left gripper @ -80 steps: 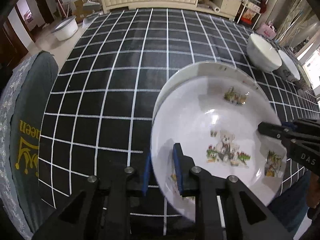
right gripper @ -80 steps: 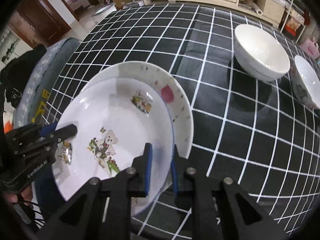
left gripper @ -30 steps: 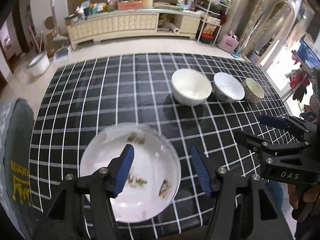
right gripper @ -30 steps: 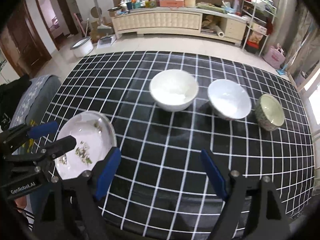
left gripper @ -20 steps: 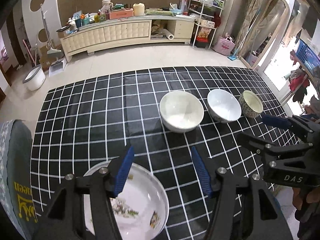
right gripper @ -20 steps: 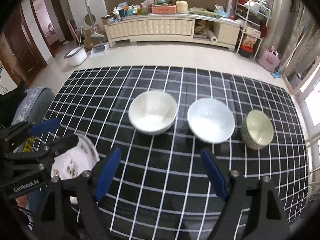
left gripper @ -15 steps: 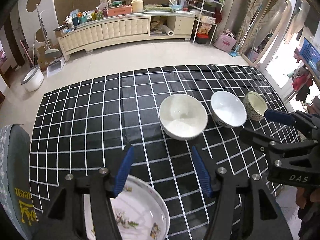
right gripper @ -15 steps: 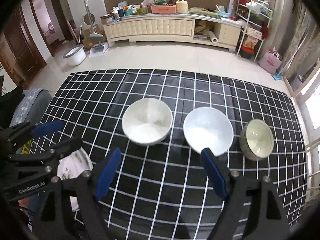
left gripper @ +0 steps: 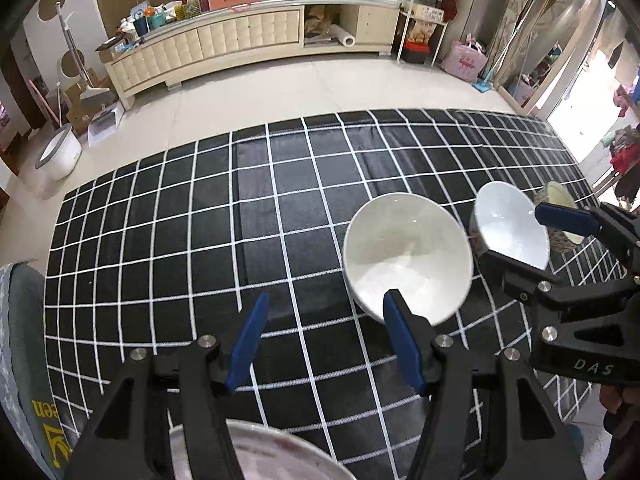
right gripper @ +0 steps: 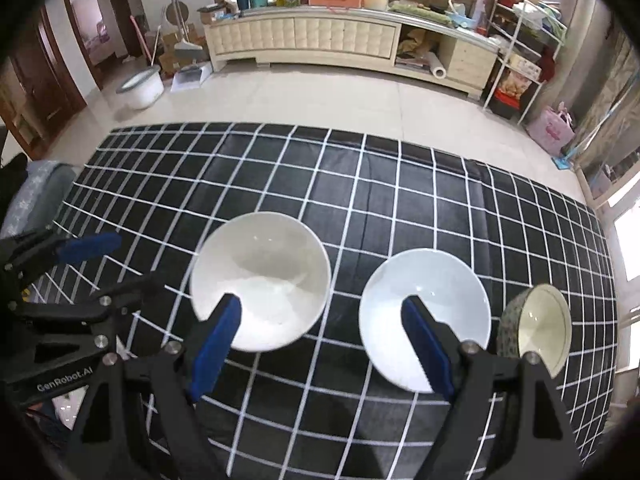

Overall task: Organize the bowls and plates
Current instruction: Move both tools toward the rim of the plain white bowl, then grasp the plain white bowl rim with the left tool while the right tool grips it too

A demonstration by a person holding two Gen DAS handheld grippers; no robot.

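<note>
Black cloth [left gripper: 280, 216] with a white grid is seen across both views, with a cream sideboard [right gripper: 304, 36] on the tiled floor at the top of each frame. Three bowls are shown in a row: a big white bowl [right gripper: 260, 280], a second white bowl [right gripper: 424, 316] apart from it to the right, and a small patterned bowl [right gripper: 536, 328] just beside that. All three are seen whole only in the right wrist view; in the left wrist view the small bowl [left gripper: 560, 216] is half hidden behind the right gripper [left gripper: 516, 236]. A plate [left gripper: 260, 452] is shown only in the left wrist view, as a rim at the bottom edge. The left gripper [left gripper: 324, 336] is spread with nothing between its blue pads. The right gripper [right gripper: 320, 344] is spread wider, also holding nothing, framing the cloth between the two white bowls.
</note>
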